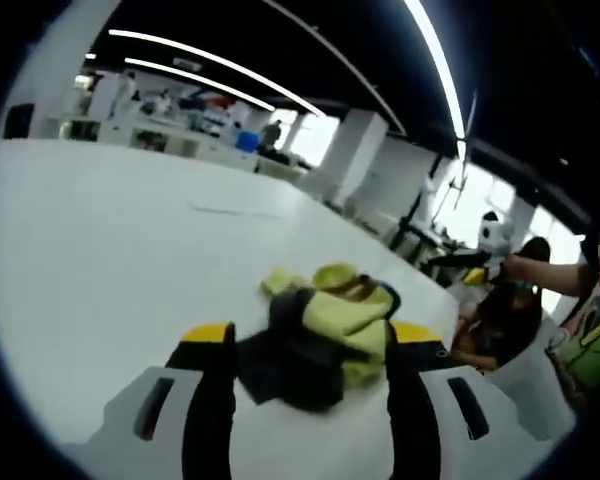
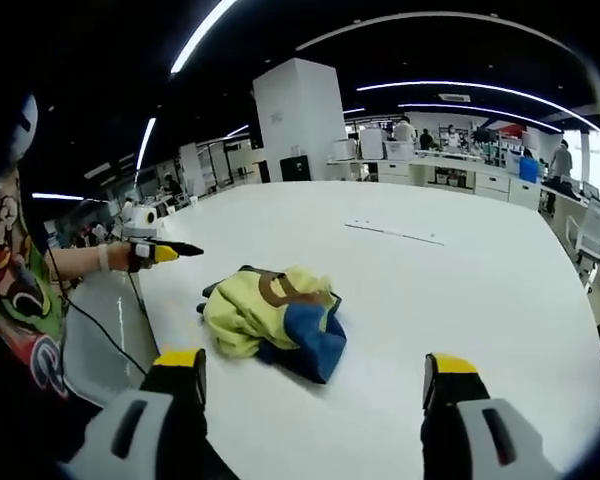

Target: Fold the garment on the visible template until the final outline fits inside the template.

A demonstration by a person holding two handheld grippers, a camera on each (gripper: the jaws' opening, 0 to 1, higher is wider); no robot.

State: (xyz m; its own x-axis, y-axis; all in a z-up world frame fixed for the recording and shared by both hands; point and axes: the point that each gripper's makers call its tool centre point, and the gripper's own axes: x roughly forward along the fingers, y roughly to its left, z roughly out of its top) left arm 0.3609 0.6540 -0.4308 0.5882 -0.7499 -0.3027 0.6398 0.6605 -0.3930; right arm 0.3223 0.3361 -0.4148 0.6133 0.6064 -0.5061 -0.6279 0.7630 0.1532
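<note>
A crumpled garment lies in a heap on the white table. It looks yellow-green and dark in the left gripper view, and yellow, blue and brown in the right gripper view. My left gripper is open, its yellow-tipped jaws standing to either side of the heap. It also comes into the right gripper view, held by a hand, left of the garment. My right gripper is open wide, a little short of the garment, with nothing between its jaws. A faint thin line marks the table beyond.
The table's edge runs close to the garment on the person's side. A person's patterned shirt is at the left. Another seated person is near the table's corner. Desks and columns stand far behind.
</note>
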